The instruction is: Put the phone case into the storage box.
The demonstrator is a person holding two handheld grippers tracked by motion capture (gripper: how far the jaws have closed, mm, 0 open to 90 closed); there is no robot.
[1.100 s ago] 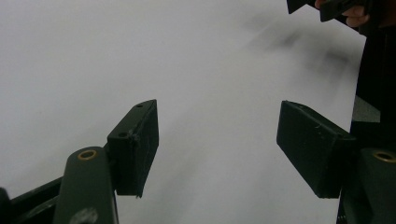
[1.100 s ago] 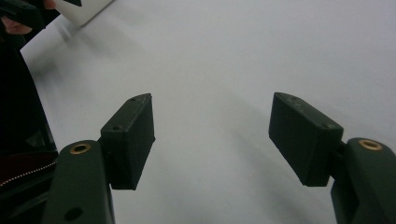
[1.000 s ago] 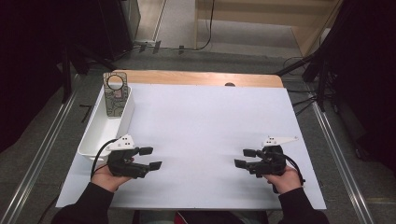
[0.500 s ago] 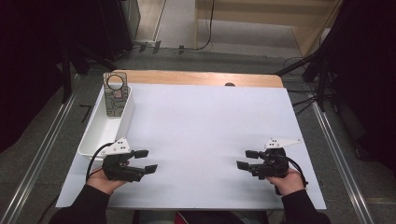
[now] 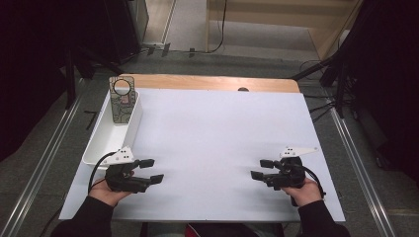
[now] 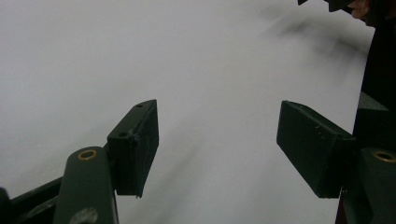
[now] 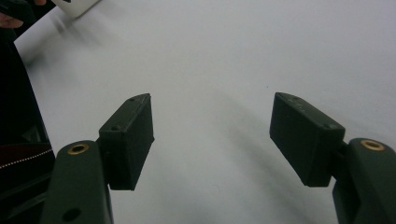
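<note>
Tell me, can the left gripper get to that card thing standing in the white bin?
Probably yes. The left gripper is open and empty, right beside the white bin. The card leans at the bin's far end, with nothing between them.

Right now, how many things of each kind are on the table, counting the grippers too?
Grippers: 2, the left gripper and the right gripper, both open and empty
White bin: 1
Patterned card standing in the bin: 1
Total: 4

Lying upright against the far end wall of a white tray [image 5: 99,150] at the tabletop's left edge: a clear card [image 5: 121,101] bearing dark circuit-like lines and a round ring on top.
</note>
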